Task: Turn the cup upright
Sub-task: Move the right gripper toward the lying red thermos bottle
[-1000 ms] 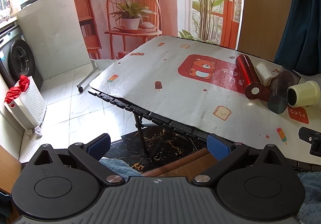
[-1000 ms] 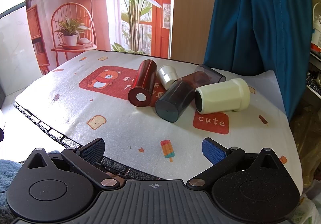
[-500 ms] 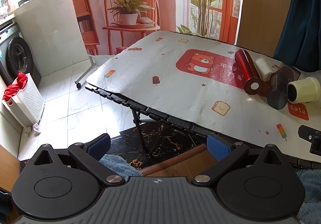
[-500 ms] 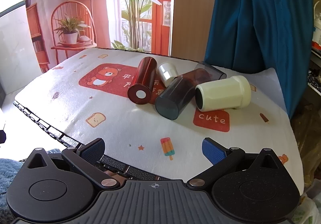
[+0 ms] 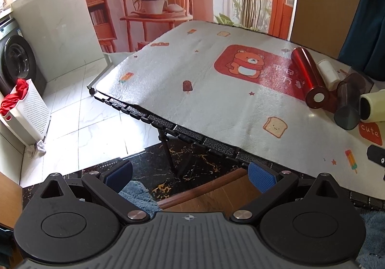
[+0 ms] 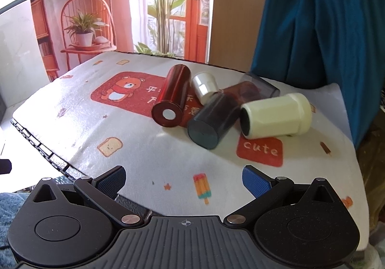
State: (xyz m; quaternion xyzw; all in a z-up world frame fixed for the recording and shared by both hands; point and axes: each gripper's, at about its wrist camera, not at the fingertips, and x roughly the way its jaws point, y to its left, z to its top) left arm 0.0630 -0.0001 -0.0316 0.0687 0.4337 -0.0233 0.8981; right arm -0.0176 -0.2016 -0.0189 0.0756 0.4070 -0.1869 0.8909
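Several cups lie on their sides in a cluster on the table mat (image 6: 144,148): a red metallic cup (image 6: 172,98), a small white cup (image 6: 204,86), a dark grey cup (image 6: 214,119), a brown translucent cup (image 6: 255,89) and a cream cup (image 6: 274,116). My right gripper (image 6: 184,178) is open and empty, above the mat's near edge, short of the dark cup. My left gripper (image 5: 190,173) is open and empty, off the table's front edge; the cups show far right, with the red cup (image 5: 308,76) nearest.
The folding table's black edge (image 5: 192,134) runs diagonally in the left wrist view. A white laundry basket (image 5: 26,110) and a washing machine (image 5: 16,59) stand on the floor at left. A blue curtain (image 6: 320,21) hangs behind the cups.
Both grippers have moved forward toward the table; the cups appear larger in the right wrist view. Both grippers stay open. The cups have not moved.
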